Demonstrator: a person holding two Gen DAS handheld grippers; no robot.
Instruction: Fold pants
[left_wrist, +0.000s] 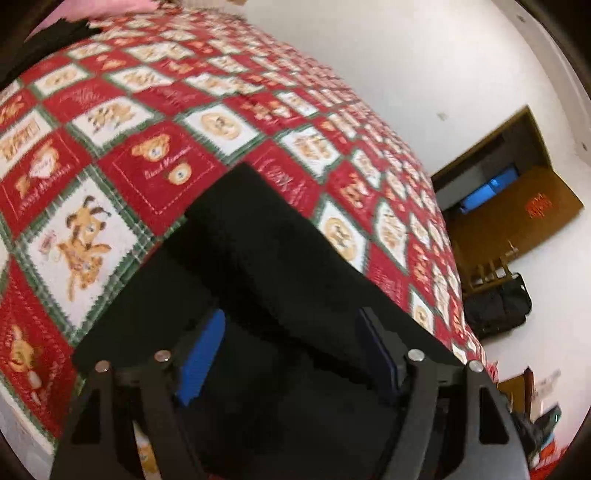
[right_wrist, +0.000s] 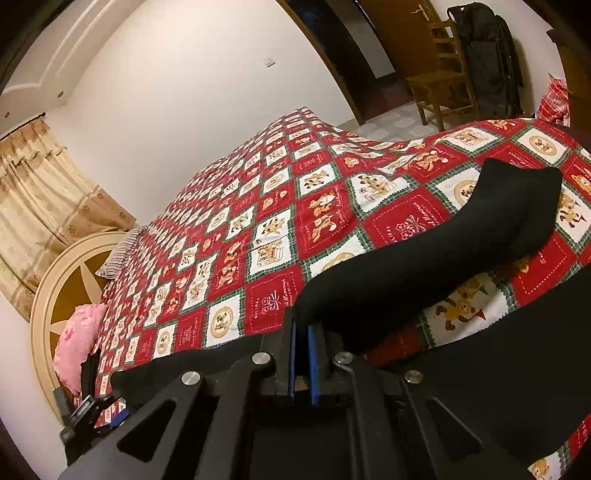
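Right wrist view: black fabric pants (right_wrist: 424, 266) being lifted off red-and-white patchwork teddy-bear quilt (right_wrist: 229, 236)
Right gripper (right_wrist: 303, 328) is pinching a raised fold of the pants between blue pads pressed nearly together; left gripper (left_wrist: 291, 332) is hovering spread wide, the pants lying flat on the quilt directly beneath and ahead of its fingers, contact not discernible. Likely good practice: keeping the pinch firm, carrying the raised edge evenly across, and having the left gripper anchoring the flat layer so edges are aligning
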